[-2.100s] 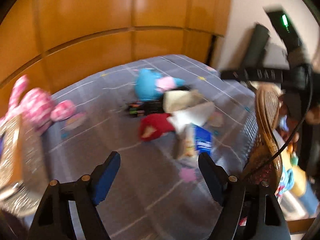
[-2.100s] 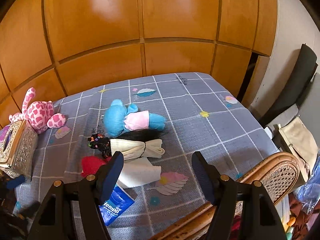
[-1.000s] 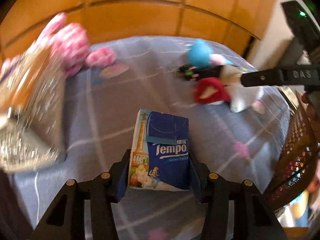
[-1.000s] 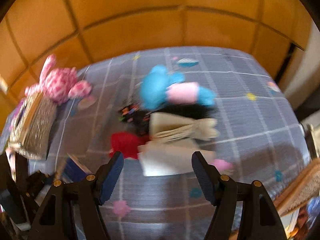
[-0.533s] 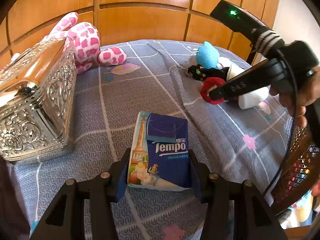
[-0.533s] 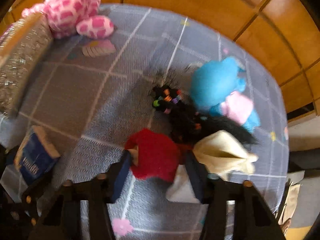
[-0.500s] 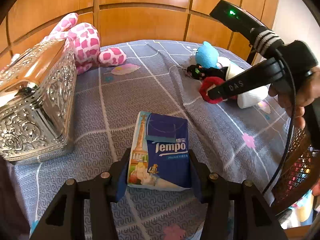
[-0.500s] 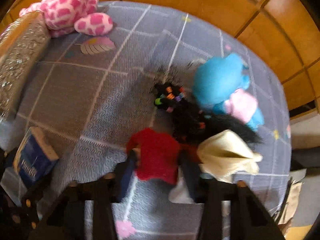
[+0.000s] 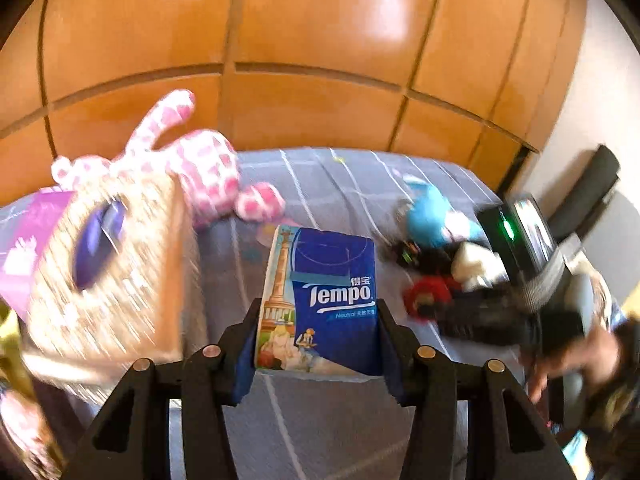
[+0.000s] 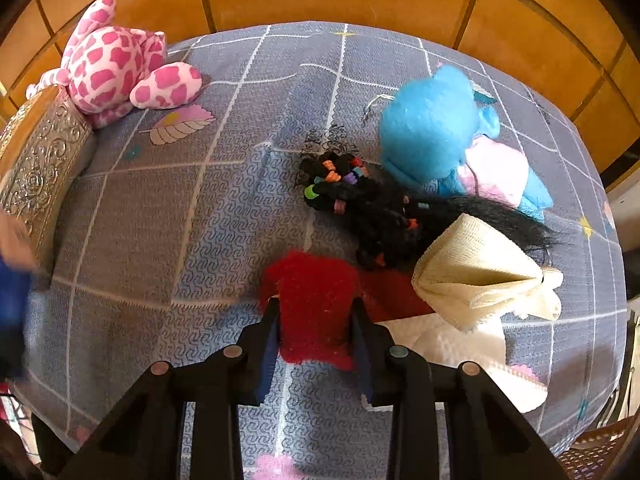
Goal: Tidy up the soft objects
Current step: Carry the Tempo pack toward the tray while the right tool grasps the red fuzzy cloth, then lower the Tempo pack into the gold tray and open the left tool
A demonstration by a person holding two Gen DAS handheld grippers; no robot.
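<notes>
Lifted since half a second ago, the tissue pack [image 9: 334, 300] is now off the bedspread [image 10: 160, 220] and up in the air, pinched between the closed-in fingers of the left gripper [image 9: 316, 344], next to the silver box [image 9: 108, 268], which is motion-blurred and looks close on the left. Right gripper [image 10: 314, 330] has also closed in: half a second ago its fingers sat wider around the red fuzzy item [image 10: 314, 304], now they press both its sides, item on the bedspread as far as I can tell. Rest of the pile hasn't shifted: black hair piece with colored beads [image 10: 372, 208], blue plush [image 10: 432, 132] with a pink part, cream knit cloth [image 10: 476, 272], white cloth [image 10: 460, 352] under it. Pink spotted plush [image 10: 112, 64] sits at the far left by the box. Meaning for the task: both hands now have a soft thing secured, so the grab step looks done on both sides; pack seems headed toward the box area, though where it goes I can't tell. Red item probably gets lifted out of the pile next. Risk: it touches the black hair piece and the cloth edge, so those may drag along.
</notes>
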